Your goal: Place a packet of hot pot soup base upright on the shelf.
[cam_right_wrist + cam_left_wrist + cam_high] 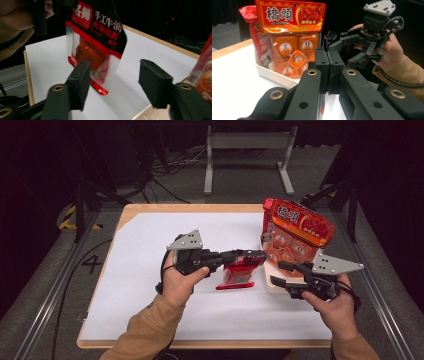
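My left gripper [255,256] is shut on the top edge of a red and black sauce pouch [239,272], which hangs just above the white sheet. In the left gripper view the jaws [328,67] meet tightly on the pouch's thin seam. The pouch [96,42] hangs, clear-windowed, in front of my right gripper [116,78], which is open with nothing between its fingers. In the high view the right gripper [279,273] sits just right of the pouch, by the tray. From the left gripper view, the right gripper [337,41] appears beyond the orange bag.
A white tray [272,287] at the right holds a large upright orange snack bag [297,227], also visible as the orange bag [292,37], with a red bag [255,35] behind it. A white sheet [150,250] covers the wooden table [130,209].
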`<state>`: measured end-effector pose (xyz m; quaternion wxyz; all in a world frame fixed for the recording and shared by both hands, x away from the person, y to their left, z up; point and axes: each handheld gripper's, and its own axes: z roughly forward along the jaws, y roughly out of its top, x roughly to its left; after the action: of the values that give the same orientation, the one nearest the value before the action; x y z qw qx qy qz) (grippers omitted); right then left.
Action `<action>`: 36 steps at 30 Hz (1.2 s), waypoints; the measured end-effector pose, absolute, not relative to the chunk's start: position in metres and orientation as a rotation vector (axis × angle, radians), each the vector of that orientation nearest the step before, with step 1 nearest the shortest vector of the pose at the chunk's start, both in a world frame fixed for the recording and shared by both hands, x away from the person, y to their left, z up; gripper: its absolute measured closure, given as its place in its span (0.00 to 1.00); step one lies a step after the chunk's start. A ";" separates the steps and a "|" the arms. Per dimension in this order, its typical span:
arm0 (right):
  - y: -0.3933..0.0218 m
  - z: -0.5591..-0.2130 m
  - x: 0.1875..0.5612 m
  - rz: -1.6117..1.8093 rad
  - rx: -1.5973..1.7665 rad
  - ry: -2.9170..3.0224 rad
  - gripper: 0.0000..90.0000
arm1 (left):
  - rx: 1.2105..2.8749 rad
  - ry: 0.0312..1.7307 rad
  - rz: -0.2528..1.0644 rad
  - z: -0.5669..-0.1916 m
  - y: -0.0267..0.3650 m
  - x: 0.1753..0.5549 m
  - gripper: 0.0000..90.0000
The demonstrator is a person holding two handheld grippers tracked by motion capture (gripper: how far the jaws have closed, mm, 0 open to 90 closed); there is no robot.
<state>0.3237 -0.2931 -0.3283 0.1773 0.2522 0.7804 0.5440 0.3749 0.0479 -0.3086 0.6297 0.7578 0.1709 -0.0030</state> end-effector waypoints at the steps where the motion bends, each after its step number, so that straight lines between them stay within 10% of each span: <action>1: -0.294 -0.327 0.324 1.538 0.711 2.201 0.52 | 1.740 0.380 -0.008 -0.309 0.046 0.374 0.99; 25: -0.276 -0.320 0.344 1.723 0.580 2.295 0.63 | 1.723 0.269 -0.061 -0.309 0.025 0.367 0.99; 36: -0.270 -0.312 0.340 1.560 0.472 2.326 0.92 | 1.734 0.269 -0.037 -0.311 0.023 0.362 0.99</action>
<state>0.3405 -0.2698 -0.3123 0.1500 0.1644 0.8097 0.5430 0.3624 0.0229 -0.3108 0.6392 0.7598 0.1178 -0.0162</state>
